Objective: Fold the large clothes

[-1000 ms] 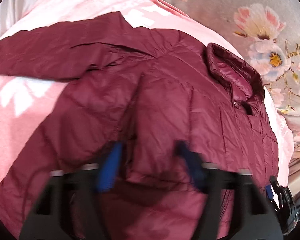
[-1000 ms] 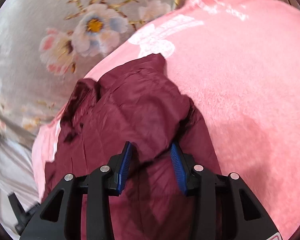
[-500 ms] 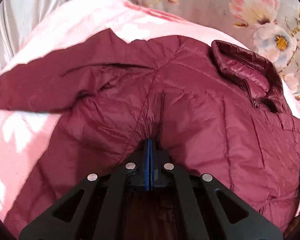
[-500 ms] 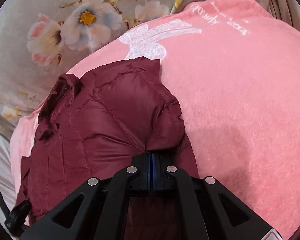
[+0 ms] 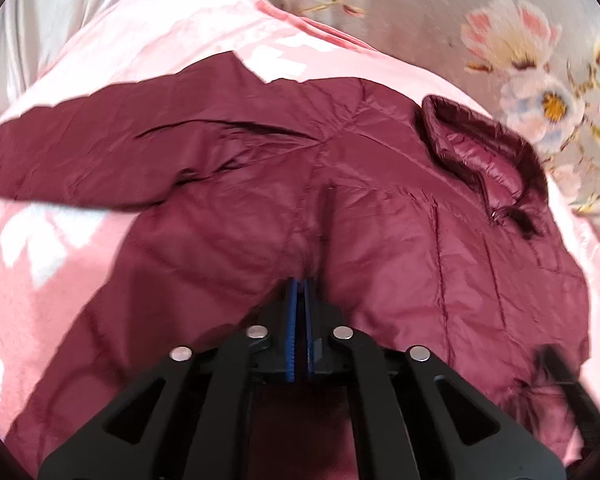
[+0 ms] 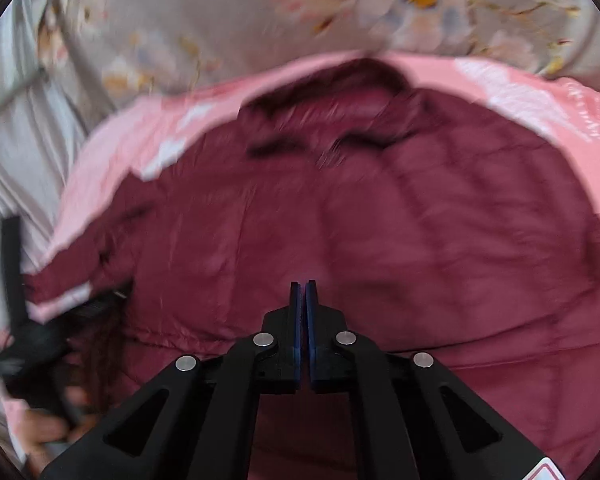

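A maroon puffer jacket (image 5: 400, 240) lies spread on a pink blanket (image 5: 52, 264), its collar (image 5: 476, 148) at the upper right and one sleeve (image 5: 80, 168) stretched to the left. My left gripper (image 5: 300, 282) is shut on a pinched fold of the jacket's body. In the right wrist view the jacket (image 6: 420, 232) fills the blurred frame, collar (image 6: 340, 108) at the top. My right gripper (image 6: 303, 285) is shut above the jacket; its pads show no fabric between them. The left gripper (image 6: 24, 340) shows at the left edge there.
A grey floral sheet (image 5: 520, 52) lies beyond the blanket at the top and right. Pale grey bedding (image 6: 16, 152) lies at the left of the right wrist view. The pink blanket (image 6: 540, 92) continues at the upper right.
Both grippers closed from open on jacket folds. Since half a second ago the right gripper has swung left, now facing the collar, with no fold between its pads. The left still holds its fold.
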The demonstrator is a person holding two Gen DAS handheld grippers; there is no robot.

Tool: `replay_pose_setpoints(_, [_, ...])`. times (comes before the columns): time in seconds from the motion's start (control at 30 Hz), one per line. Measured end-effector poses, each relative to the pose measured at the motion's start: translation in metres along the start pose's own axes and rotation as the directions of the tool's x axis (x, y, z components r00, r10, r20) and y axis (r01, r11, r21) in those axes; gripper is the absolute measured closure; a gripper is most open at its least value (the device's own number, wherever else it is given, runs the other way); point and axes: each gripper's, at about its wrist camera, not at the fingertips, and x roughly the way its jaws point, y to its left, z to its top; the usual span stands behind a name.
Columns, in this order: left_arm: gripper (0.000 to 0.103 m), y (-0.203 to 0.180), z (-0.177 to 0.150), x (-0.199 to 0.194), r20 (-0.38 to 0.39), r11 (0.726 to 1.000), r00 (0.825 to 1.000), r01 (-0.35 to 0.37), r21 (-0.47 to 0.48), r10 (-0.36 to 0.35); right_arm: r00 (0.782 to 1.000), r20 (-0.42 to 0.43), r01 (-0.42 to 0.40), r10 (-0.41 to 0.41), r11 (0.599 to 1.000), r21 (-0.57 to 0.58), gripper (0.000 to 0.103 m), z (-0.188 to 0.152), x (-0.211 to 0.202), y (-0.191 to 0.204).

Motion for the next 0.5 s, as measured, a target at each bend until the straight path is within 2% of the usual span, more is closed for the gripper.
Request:
replay_pose_setpoints(0.03, [0.09,0.01,0.002,-0.005,-0.001,1.0,1.0,0.014,-0.017,-0.014,1.0,-0.028,0.001,-0.002,1.0,-0.003,0.099,-0.002,0.01,0.003])
replay_pose_setpoints(0.07, [0.082,0.021,0.005,-0.01,-0.004,0.999,1.0,0.028,-0.035,-0.028,0.999,-0.05,0.013,-0.013,1.0,-0.004,0.099,-0.003,0.021,0.005])
replay_pose_setpoints(0.1, [0.07,0.03,0.007,-0.014,-0.001,0.998,0.999,0.035,-0.048,-0.035,0.999,-0.049,0.017,-0.017,1.0,-0.004,0.1,-0.005,0.024,0.007])
replay_pose_setpoints(0.2, [0.051,0.067,0.016,-0.032,0.042,0.994,0.999,0.015,-0.109,-0.011,0.999,-0.043,0.023,-0.022,0.999,0.032,0.101,0.001,0.032,0.004])
replay_pose_setpoints(0.3, [0.041,0.109,0.023,-0.044,0.063,0.981,0.997,-0.022,-0.192,0.034,0.999,-0.037,0.042,-0.04,0.998,0.043,0.102,0.01,0.044,0.005])
replay_pose_setpoints(0.37, [0.039,0.14,0.029,-0.047,0.061,0.965,0.997,-0.033,-0.261,0.051,0.998,-0.032,0.064,-0.063,0.997,0.031,0.102,0.014,0.051,0.012])
replay_pose_setpoints(0.5, [0.038,0.212,0.041,-0.047,0.041,0.904,0.988,-0.117,-0.412,0.147,0.996,-0.002,0.088,-0.088,0.996,0.016,0.102,0.012,0.049,0.026])
